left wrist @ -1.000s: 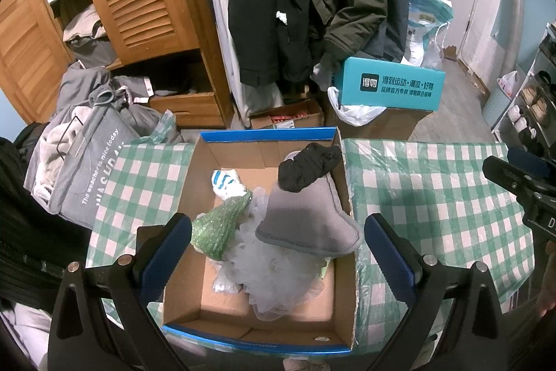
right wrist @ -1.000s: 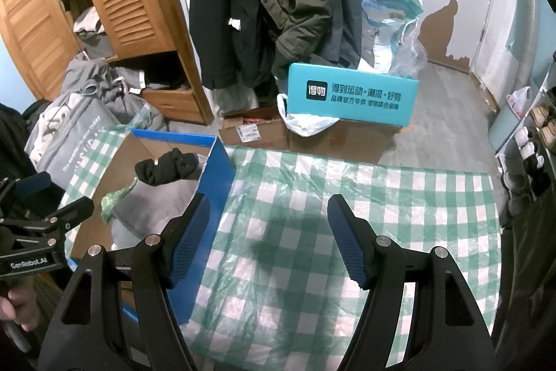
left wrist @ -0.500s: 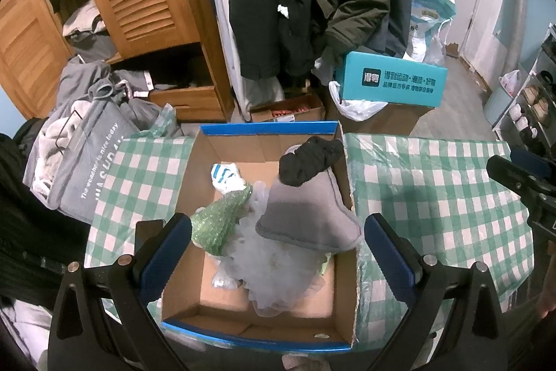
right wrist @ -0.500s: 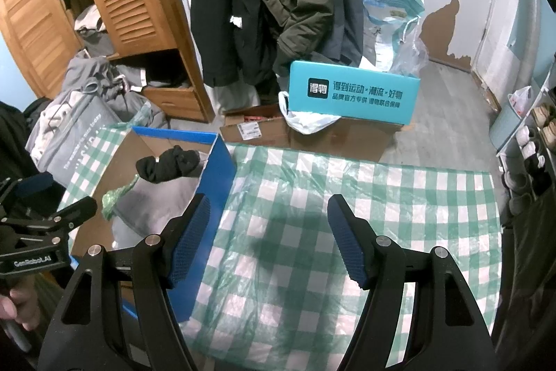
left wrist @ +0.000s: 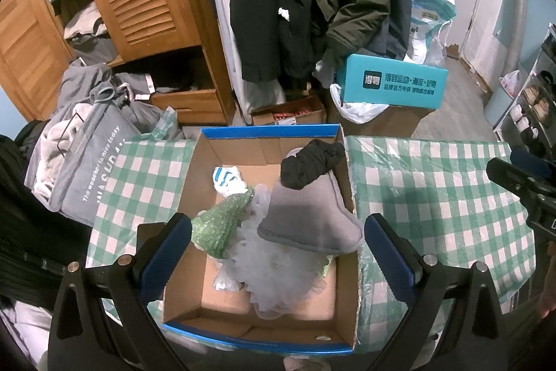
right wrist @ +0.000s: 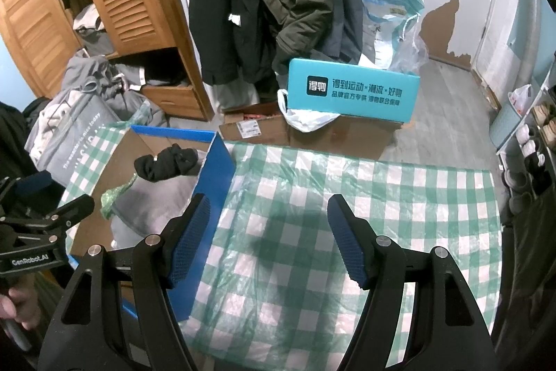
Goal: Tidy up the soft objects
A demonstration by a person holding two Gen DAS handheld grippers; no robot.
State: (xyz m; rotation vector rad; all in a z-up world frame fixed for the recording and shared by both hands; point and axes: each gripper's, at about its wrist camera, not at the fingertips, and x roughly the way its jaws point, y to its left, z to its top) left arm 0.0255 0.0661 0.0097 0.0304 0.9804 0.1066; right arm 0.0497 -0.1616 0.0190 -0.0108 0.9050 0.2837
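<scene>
I see the soft things gathered in the open cardboard box with the blue rim, which sits on the green checked tablecloth. Inside, a grey felt piece lies toward the right wall, with a black bundled sock resting on its far end. Beside it a glittery green cone leans on a white mesh pouf, and a blue-and-white striped item sits near the back.

My left gripper hangs above the near part of the box, its jaws spread wide with nothing between them. My right gripper is over bare cloth just right of the box wall, also released and empty.

Compared with a second ago, nothing in the box has shifted and both grippers stand as they did.

Behind the table a teal box sits on cartons.
</scene>
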